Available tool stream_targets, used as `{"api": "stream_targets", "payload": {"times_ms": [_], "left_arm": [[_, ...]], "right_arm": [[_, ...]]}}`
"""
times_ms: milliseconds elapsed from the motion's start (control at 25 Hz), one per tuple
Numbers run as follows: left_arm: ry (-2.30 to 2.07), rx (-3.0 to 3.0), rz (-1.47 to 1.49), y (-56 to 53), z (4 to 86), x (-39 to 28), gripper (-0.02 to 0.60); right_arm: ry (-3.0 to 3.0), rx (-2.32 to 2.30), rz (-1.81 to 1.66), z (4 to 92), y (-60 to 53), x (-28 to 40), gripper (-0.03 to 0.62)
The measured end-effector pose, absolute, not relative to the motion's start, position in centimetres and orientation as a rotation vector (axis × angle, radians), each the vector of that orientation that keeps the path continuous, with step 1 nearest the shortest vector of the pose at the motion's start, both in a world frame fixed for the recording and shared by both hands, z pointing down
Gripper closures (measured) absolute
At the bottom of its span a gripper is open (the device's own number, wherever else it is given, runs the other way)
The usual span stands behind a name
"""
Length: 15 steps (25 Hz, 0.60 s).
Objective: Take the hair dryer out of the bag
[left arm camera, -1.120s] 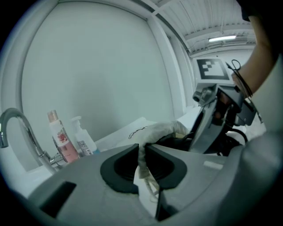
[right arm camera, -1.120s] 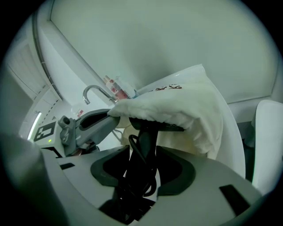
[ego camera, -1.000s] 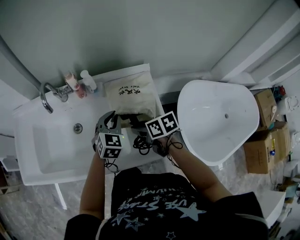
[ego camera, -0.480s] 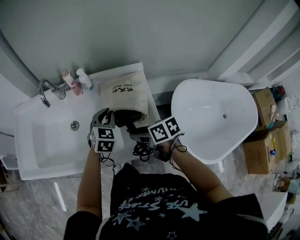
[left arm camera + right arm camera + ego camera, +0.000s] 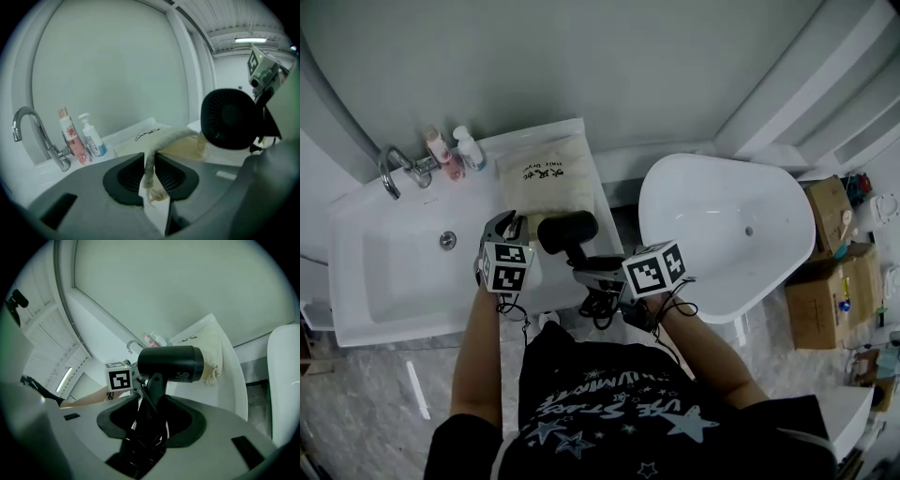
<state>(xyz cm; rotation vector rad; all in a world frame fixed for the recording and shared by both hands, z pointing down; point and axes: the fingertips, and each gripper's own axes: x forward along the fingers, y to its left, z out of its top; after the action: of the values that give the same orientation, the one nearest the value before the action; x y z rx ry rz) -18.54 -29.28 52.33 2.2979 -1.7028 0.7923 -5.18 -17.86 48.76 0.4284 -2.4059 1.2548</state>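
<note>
Looking down in the head view, the hair dryer [image 5: 567, 232] sits just beyond the right gripper [image 5: 586, 275]. Its handle runs back into that gripper and its black barrel lies crosswise, roughly left to right in the picture. The barrel hangs over the counter [image 5: 581, 150], at the near edge of the cream bag [image 5: 548, 176]. The left gripper [image 5: 512, 225] is just beside the barrel's left end, at the bag's near corner. A black cord [image 5: 605, 305] dangles in a bundle under the right gripper. The sink [image 5: 384, 281] is on the left and the white tub [image 5: 727, 234] on the right, with a dark gap between tub and counter.

In the left gripper view, the left gripper [image 5: 150, 164] has its jaws pinched together on a gathered edge of the bag [image 5: 154, 137]. The dryer's round grille end [image 5: 229, 119] faces this camera from the right and is raised above the bag's mouth. A faucet [image 5: 37, 136] and two bottles [image 5: 80, 138] stand at the left.

In the right gripper view, the right gripper [image 5: 150, 408] is clamped on the dryer's handle, with cord bunched between the jaws. The barrel [image 5: 171, 363] is level and fully visible, and its right end overlaps the bag [image 5: 208, 345] behind it.
</note>
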Motion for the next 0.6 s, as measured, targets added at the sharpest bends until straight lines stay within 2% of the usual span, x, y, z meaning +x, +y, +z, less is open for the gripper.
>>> {"api": "stream_targets", "payload": {"times_ms": [160,280,400,600], "left_arm": [[-1.707,2.252,0.821,-27.8,53.2,-18.0,0.406],[-1.738,2.229,0.829,-26.7,53.4,-17.5,0.353],[-1.789,2.204,0.827,-25.7,53.3,-17.7,0.330],[-1.885,2.161,0.785,-21.8,52.2,-17.1,0.330]], "right_arm": [[-2.479,0.447,1.259,47.2,-17.5,-3.7,0.416],[-2.507,0.458,1.259,47.0,-17.2,-2.4,0.416],[-2.519,0.450,1.280,47.7,-17.1,-1.7,0.416],[-2.566,0.414,1.275,47.5,-16.5,-0.7,0.416]]}}
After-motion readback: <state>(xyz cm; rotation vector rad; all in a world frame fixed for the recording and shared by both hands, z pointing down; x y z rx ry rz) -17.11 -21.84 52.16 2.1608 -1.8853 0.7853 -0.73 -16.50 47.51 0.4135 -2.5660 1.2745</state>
